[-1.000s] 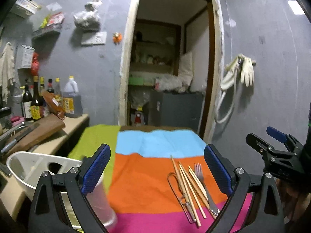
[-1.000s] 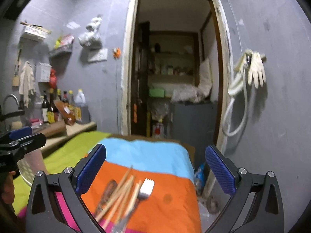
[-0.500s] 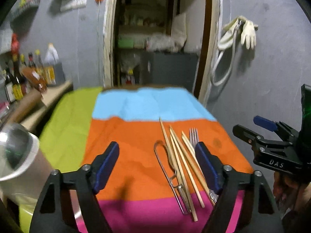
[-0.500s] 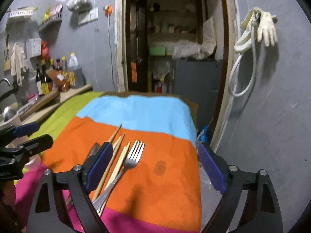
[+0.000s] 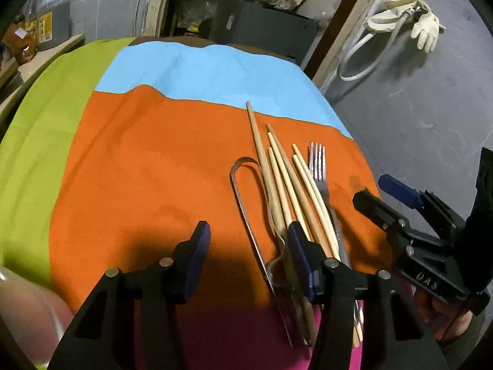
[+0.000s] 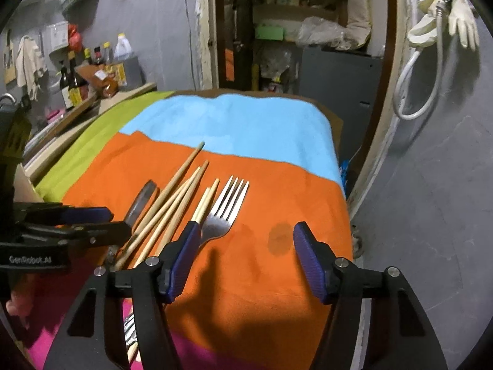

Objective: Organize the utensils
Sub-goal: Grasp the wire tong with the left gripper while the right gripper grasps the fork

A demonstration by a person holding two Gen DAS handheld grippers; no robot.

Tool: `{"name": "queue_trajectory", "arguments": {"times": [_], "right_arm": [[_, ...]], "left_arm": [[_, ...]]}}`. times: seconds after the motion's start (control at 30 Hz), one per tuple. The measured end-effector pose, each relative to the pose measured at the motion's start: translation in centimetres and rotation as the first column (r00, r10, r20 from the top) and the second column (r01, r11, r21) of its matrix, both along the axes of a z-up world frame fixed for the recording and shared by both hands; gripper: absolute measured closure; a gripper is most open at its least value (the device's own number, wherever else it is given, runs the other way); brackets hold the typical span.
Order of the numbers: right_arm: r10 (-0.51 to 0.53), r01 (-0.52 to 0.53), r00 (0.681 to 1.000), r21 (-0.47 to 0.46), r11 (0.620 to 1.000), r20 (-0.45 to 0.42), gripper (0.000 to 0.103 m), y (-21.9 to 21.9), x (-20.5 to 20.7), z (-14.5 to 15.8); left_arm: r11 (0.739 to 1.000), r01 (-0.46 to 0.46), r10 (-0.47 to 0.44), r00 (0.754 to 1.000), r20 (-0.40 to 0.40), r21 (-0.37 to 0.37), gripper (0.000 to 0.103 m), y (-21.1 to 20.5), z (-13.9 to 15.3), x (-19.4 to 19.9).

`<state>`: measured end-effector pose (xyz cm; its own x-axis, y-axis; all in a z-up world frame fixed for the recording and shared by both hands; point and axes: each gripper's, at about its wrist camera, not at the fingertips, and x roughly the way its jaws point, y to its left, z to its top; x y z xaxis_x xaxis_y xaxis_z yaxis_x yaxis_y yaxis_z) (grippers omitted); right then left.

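Note:
Several wooden chopsticks [image 5: 277, 169] [image 6: 175, 194], a metal fork [image 5: 319, 169] [image 6: 228, 206] and a bent metal loop utensil [image 5: 240, 185] [image 6: 143, 200] lie side by side on a striped cloth [image 5: 154, 154] [image 6: 262, 129]. My left gripper [image 5: 249, 240] hovers over their near ends, its jaws closing. The loop utensil's strip runs between the jaws, and neither pad presses on it. My right gripper [image 6: 246, 246] [image 5: 400, 203] hangs to the right of the bundle, also closing, with only orange cloth between its fingers. The fork's head sits just ahead of its left fingertip [image 6: 188, 237].
A pale container [image 5: 24, 308] stands at the near left of the cloth. Bottles [image 6: 74, 83] crowd a counter on the left. The cloth's right edge [image 6: 342, 191] drops to the floor beside a door frame. A hose and rubber glove [image 6: 456, 9] hang on the right wall.
Both grippers have dropped and tipped down toward the cloth, coming closer to the utensils. The jaws of both have narrowed. The utensils have not moved.

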<state>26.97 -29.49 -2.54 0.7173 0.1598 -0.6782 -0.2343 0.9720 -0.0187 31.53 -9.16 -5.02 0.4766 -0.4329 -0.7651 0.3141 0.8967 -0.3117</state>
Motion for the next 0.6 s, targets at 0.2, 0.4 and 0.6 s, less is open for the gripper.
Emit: {"name": "queue_trajectory", "arguments": {"times": [0.2,0.4,0.6], "right_arm": [[0.011,-0.011,0.999,-0.008,1.0,-0.033,0.042,0.3,0.7,-0.6],[0.021,-0.023,0.998,-0.03,0.999,-0.062,0.047,0.7,1.3,-1.1],[0.046,-0.049,0.994,-0.033,0.998,-0.095,0.049,1.3,2.3,-1.4]], "left_arm": [[1.0,0.001,-0.001,1.0,-0.03,-0.02,0.072,0.0,0.2,1.0],[0.999,-0.003,-0.001,0.997,-0.083,-0.052,0.083,0.0,0.2,2.7],[1.0,0.004,-0.005,0.998,-0.067,-0.01,0.084,0.3,0.4,1.9]]}}
